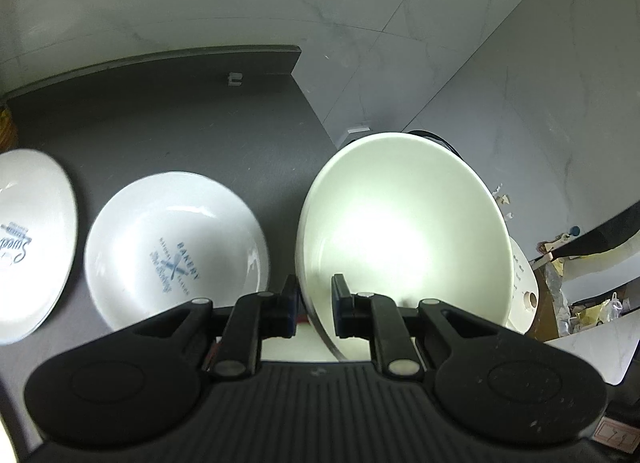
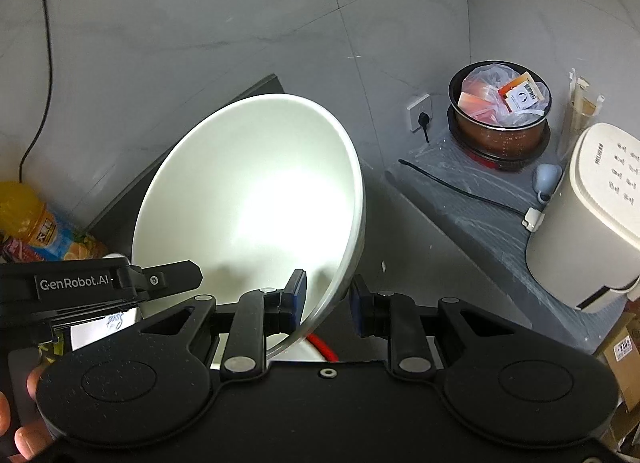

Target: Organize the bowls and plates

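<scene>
Readable text: "BAKERY" in blue print inside white bowl (image 1: 176,247); "GenRobot.AI" on left gripper (image 2: 74,283) body in right wrist view; "2402" on cardboard box (image 2: 624,347) label; partial script "Sweet" on left plate (image 1: 28,243).

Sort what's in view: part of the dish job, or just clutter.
Job: large white bowl, held at its rim by both grippers; BAKERY bowl; lettered plate.
Clutter: juice bottle, rice cooker, lined pot, wall socket.
</scene>
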The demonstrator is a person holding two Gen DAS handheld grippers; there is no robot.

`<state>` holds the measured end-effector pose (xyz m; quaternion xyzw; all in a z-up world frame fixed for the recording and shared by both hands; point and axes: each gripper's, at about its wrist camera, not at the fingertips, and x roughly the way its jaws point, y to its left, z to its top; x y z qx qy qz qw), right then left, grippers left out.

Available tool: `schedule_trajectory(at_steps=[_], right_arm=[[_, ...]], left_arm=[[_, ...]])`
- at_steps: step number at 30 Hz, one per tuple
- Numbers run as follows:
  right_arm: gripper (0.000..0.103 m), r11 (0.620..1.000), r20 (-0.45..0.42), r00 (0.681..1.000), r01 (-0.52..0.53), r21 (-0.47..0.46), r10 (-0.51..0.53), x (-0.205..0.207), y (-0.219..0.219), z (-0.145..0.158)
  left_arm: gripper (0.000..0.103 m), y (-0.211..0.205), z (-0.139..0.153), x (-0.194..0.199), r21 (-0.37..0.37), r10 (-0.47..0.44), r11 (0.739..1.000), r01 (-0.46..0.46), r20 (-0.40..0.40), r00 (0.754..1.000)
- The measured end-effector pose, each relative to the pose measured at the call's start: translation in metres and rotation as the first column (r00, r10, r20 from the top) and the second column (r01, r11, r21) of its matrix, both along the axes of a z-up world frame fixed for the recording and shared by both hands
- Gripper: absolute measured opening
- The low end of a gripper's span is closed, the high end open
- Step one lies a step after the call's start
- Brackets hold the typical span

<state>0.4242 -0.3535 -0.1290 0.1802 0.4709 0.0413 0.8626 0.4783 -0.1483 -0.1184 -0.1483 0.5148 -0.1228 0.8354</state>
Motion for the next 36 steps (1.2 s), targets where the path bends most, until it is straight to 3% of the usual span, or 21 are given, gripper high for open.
schedule_trajectory(at_steps=[20, 36], right_arm=[[0.023, 1.000, -0.051, 0.999, -0.006, 0.009, 0.006, -0.059, 0.034, -0.008], [0.027, 1.000, -0.128, 0.992, -0.002, 0.008, 0.003, -0.079, 0.045, -0.028]], left_arm=[[0.017, 0.046, -0.013, -0.068, -0.020, -0.007, 1.000, 0.006, -0.028, 1.000], [0.019, 0.063, -0.037, -0.083, -0.038, -0.007, 0.999, 0.003, -0.102, 0.995]])
